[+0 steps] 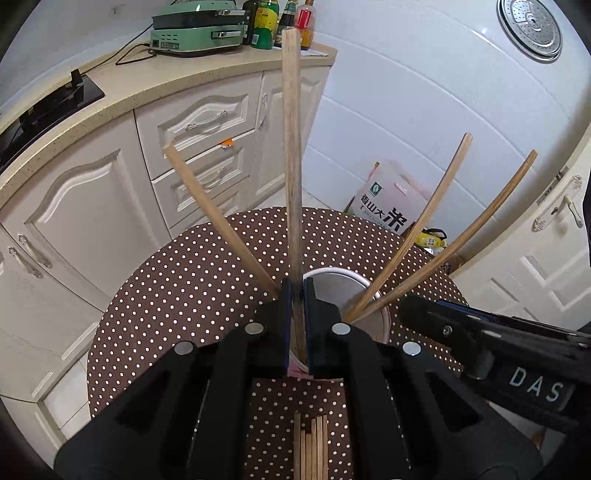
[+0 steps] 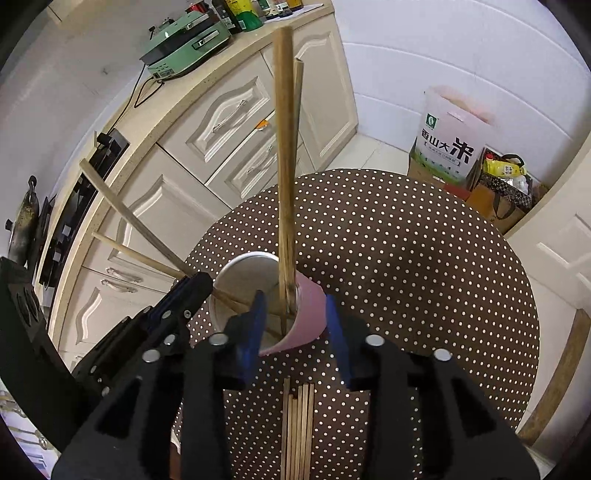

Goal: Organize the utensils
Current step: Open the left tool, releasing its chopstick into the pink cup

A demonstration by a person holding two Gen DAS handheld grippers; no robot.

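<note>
1. Partly hidden behind the left gripper point(image 1: 297, 291), the pink cup point(image 2: 308, 314) shows only its white rim and inside in the left wrist view; the foot of every chopstick in it is out of sight.
2. Low in both views, the bundle of loose chopsticks point(image 2: 298, 424) lying on the table is cut off by the picture edge and by the gripper bodies.
3. Clenched on one upright chopstick point(image 1: 293, 166), the left gripper holds it at the cup's near rim, its long axis running almost straight up and away from the camera.
4. Released, the right gripper point(image 2: 295, 325) has its blue fingers point(image 2: 255, 328) spread either side of the cup; two chopsticks point(image 2: 284, 166) stand nearly upright in the cup between them, and I cannot tell whether the pads touch the cup wall.
5. Other chopsticks lean outward from the cup, fanned left and right.
6. Underneath is a round table point(image 2: 406, 258) in a brown cloth with white dots, in a kitchen with cream cabinets point(image 1: 92, 206), a green appliance point(image 1: 199, 29) and bottles point(image 1: 266, 22) on the counter, and a rice bag point(image 2: 450, 144) on the floor.
</note>
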